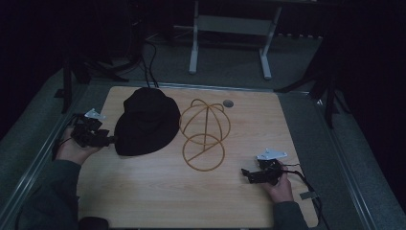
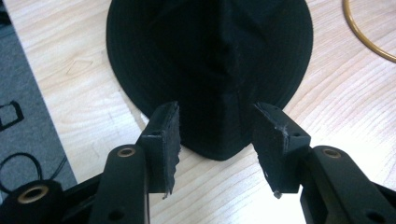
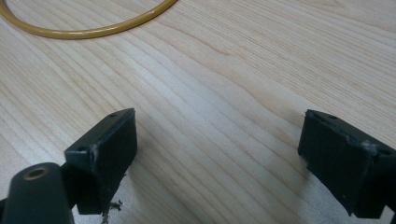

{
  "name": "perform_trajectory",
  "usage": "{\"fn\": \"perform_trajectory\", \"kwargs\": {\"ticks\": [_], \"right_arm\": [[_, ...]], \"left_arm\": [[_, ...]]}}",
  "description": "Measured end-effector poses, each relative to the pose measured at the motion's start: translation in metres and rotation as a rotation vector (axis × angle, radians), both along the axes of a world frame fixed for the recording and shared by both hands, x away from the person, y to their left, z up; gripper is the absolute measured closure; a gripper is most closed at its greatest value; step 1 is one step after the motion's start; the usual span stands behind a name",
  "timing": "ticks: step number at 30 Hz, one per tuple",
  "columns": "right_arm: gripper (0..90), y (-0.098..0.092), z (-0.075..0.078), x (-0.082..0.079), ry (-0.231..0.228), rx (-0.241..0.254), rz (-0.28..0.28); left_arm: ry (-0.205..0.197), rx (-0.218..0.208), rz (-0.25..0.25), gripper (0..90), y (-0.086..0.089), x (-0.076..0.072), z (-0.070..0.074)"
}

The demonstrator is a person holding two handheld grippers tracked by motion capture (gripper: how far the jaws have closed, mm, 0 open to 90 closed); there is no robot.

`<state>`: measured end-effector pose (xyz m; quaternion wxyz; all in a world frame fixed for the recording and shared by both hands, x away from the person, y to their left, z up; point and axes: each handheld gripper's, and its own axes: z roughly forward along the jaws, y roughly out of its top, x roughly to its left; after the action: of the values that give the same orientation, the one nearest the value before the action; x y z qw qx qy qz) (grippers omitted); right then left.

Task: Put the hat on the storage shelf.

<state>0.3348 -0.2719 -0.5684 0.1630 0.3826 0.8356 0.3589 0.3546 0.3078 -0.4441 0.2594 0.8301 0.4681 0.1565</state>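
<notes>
Black hat (image 1: 146,122) lies flat on worktop (image 1: 158,191), left of centre, just left of yellow wire stand (image 1: 205,134). Left claw (image 2: 217,140) released, jaws straddling near brim edge, pads not pressing. Right claw (image 3: 217,158) released wide over bare wood, near right, well apart from hat.
</notes>
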Motion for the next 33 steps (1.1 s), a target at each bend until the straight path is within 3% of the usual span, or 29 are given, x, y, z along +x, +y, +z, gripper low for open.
{"fn": "perform_trajectory", "kwargs": {"ticks": [19,33], "right_arm": [[11.6,0.0,0.0,0.0,0.0,0.0,0.0],[11.6,0.0,0.0,0.0,0.0,0.0,0.0]], "left_arm": [[0.071,0.056,-0.042,57.3,-0.02,0.024,0.013],[0.13,0.085,-0.04,57.7,-0.028,0.036,0.015]]}}
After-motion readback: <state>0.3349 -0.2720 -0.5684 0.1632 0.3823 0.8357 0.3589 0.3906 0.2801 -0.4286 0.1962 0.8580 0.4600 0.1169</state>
